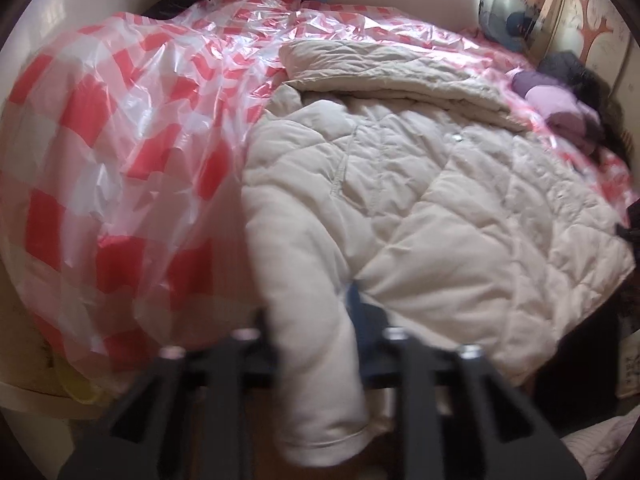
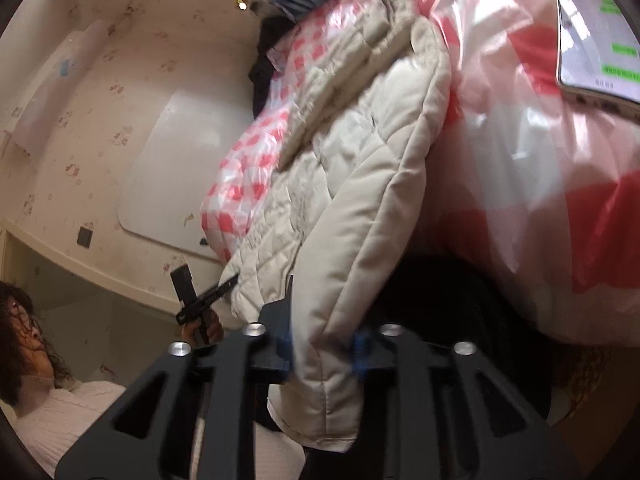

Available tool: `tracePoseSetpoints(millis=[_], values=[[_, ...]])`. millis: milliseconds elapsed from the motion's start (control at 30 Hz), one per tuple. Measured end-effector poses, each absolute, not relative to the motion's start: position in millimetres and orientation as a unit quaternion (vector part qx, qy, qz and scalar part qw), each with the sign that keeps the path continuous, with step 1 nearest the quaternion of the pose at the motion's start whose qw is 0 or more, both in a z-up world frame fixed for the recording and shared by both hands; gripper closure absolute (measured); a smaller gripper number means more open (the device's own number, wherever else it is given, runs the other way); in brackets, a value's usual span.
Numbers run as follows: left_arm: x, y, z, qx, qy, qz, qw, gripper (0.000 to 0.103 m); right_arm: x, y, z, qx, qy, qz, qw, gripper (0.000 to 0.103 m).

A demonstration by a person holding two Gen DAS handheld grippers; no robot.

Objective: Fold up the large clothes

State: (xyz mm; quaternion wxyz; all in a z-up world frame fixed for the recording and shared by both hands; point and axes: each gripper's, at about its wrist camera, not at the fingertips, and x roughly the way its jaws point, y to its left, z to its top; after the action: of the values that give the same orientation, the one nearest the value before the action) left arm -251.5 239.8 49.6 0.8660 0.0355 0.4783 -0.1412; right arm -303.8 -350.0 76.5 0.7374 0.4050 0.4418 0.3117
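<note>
A cream quilted jacket point(image 1: 420, 200) lies spread on a bed covered with a red-and-white checked plastic sheet point(image 1: 120, 140). My left gripper point(image 1: 312, 332) is shut on one sleeve point(image 1: 316, 360), whose cuff hangs down between the fingers. In the right wrist view, my right gripper point(image 2: 324, 352) is shut on the other sleeve point(image 2: 352, 280), held off the bed edge, with the jacket body point(image 2: 320, 140) stretching away over the plastic sheet point(image 2: 540, 160). The left gripper point(image 2: 224, 284) shows small in that view, against the jacket's far edge.
Purple and dark clothes point(image 1: 560, 104) lie heaped at the bed's far right. A blue patterned pillow point(image 1: 508, 12) sits by the window. A phone point(image 2: 596, 32) lies on the plastic. The person point(image 2: 32, 352) stands beside the bed, near a papered wall point(image 2: 100, 120).
</note>
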Motion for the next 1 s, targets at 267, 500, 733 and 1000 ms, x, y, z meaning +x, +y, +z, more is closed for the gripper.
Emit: tracePoseSetpoints(millis=[267, 500, 733, 1000], values=[[-273.9, 216.1, 83.5, 0.108, 0.423, -0.128, 0.890, 0.090, -318.1, -356.6, 94.9, 0.430, 0.371, 0.335, 0.752, 0.088], [-296.4, 249.1, 121.1, 0.003, 0.427, -0.194, 0.883, 0.090, -345.3, -368.9, 118.8, 0.454, 0.307, 0.378, 0.746, 0.088], [-256.3, 299.6, 133.6, -0.167, 0.416, -0.234, 0.863, 0.090, -313.6, -391.1, 130.8, 0.507, 0.228, 0.401, 0.728, 0.088], [-111.1, 268.3, 183.5, -0.176, 0.366, -0.230, 0.884, 0.090, -155.5, -399.4, 170.1, 0.502, 0.199, 0.386, 0.748, 0.088]])
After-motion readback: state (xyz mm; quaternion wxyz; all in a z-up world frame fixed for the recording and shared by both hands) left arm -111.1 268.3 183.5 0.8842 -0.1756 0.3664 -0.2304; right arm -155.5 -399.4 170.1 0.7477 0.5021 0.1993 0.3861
